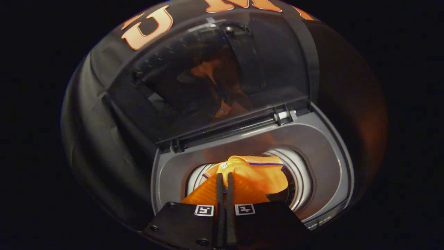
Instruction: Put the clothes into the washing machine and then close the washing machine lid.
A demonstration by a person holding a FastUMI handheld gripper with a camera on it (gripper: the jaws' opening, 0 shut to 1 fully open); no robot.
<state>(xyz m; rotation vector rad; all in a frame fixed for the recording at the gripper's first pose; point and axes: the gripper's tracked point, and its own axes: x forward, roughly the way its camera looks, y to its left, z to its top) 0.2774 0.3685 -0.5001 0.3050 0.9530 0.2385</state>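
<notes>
An orange shirt [256,175] with a purple-trimmed collar hangs bunched over the round drum opening [298,173] of a grey top-loading washing machine [326,152]. My gripper [224,178] is shut on the orange shirt, with the fingers close together and the cloth pinched between them just below the collar button. The shirt hangs around and beyond the fingers, partly down into the drum. The machine's dark see-through lid [215,76] stands raised behind the opening, and the orange cloth is mirrored in it.
The lid's hinge [282,116] runs along the back rim of the machine. Black booth cloth [104,139] surrounds the machine on the left and behind. The control strip [321,222] lies at the near right rim.
</notes>
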